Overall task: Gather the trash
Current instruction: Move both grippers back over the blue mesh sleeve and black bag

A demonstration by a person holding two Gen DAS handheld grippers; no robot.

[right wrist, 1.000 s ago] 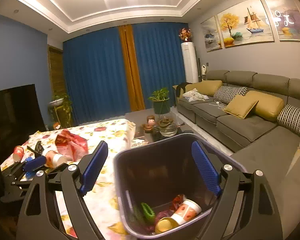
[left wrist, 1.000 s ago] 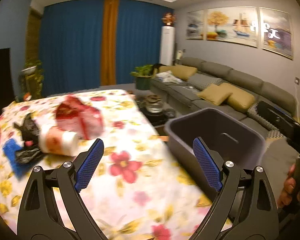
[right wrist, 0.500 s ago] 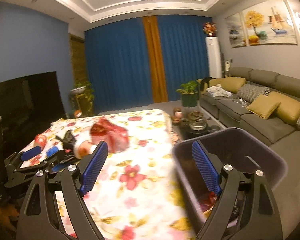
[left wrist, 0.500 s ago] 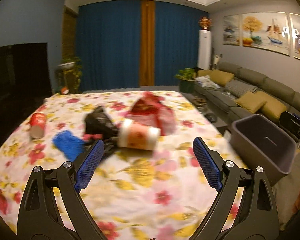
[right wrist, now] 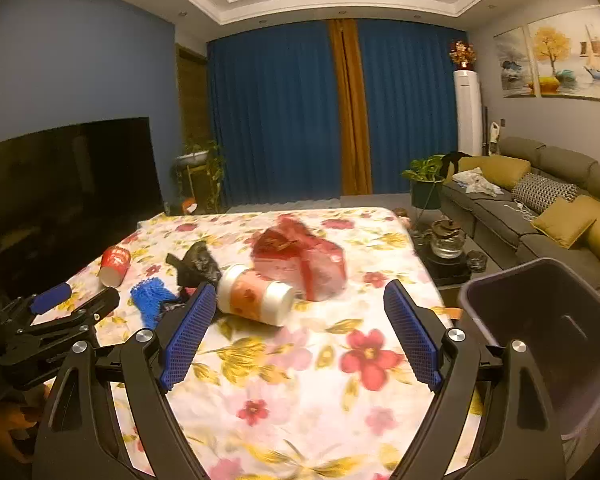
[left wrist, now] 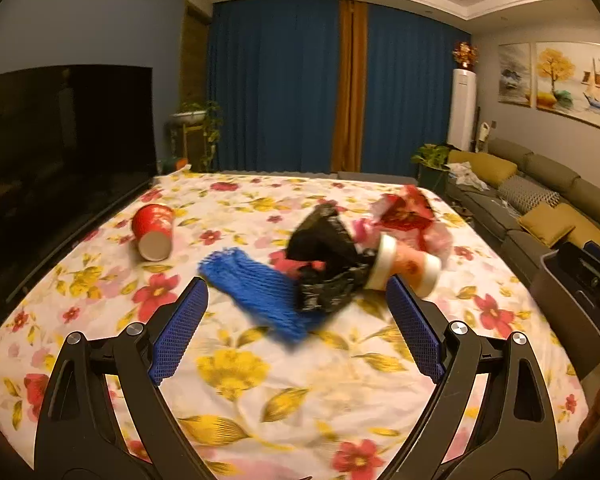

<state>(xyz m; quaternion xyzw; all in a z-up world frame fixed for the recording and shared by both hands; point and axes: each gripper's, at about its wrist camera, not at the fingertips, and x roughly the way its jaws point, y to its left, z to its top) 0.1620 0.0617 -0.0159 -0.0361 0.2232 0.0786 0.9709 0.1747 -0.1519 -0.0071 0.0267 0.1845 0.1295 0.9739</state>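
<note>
Left gripper (left wrist: 296,332) spread wide and empty above blue foam net sleeve (left wrist: 260,296), right gripper (right wrist: 298,334) likewise wide and empty, near lying white-lidded paper cup (right wrist: 256,294), flowered tablecloth (right wrist: 300,392)

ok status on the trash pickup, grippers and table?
Left gripper open, empty; right gripper open, empty. Red cup, blue net, black bag, capped cup, red wrapper on table. Bin beside table. Nothing blocking.

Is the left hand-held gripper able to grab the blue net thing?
Probably yes. The left hand-held gripper is open, and the blue net lies just ahead between its fingers, though the black bag overlaps its far end.
</note>
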